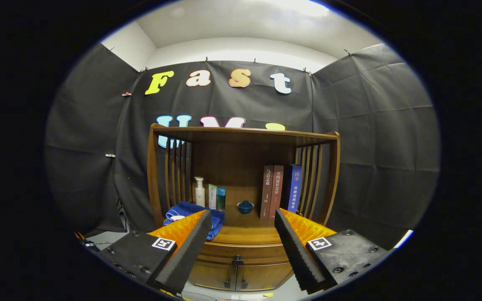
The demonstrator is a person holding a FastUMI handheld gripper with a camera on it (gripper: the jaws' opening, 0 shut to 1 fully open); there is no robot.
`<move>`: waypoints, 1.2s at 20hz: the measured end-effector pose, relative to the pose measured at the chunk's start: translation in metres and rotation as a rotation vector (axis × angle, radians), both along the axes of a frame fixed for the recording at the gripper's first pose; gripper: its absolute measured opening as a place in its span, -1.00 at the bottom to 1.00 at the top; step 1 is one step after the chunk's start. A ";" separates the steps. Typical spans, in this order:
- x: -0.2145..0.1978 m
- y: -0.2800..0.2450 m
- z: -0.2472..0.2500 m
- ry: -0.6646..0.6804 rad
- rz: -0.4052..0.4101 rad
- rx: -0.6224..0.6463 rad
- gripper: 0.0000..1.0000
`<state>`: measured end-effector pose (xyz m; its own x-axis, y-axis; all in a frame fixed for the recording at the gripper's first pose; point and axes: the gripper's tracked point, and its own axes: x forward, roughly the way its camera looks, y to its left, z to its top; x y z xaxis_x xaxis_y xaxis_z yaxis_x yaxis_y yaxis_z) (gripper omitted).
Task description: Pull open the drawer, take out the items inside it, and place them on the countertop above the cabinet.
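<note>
My jaws gape, holding nothing. The drawer (241, 250) at lower centre remains closed; I judge its knob (237, 260) comes next.

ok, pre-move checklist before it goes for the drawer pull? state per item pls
1. Drawer state: shut, front flush with the cabinet; ok as a start.
2. Drawer knob visible and unobstructed: ok, it sits low between the fingers.
3. Gripper open wide enough for the knob: ok, fingers spread well apart, nothing between them.
4. Gripper at the knob: not ok, it is short of the cabinet and must close in.
5. Free spot on the countertop: ok, bare wood between the blue towel and the books, around the small blue lidded cup.
6. Drawer contents: cannot tell, drawer closed.
</note>
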<state>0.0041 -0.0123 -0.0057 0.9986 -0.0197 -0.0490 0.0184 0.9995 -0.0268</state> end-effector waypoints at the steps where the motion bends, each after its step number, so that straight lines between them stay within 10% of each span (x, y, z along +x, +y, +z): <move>1: 0.000 0.000 0.000 0.002 0.000 0.001 0.98; 11: 0.016 0.001 -0.036 0.026 0.024 0.047 0.98; 24: 0.076 0.005 -0.231 0.323 0.028 0.070 0.98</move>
<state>0.0802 -0.0071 -0.2368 0.9315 0.0216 -0.3632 -0.0069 0.9991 0.0415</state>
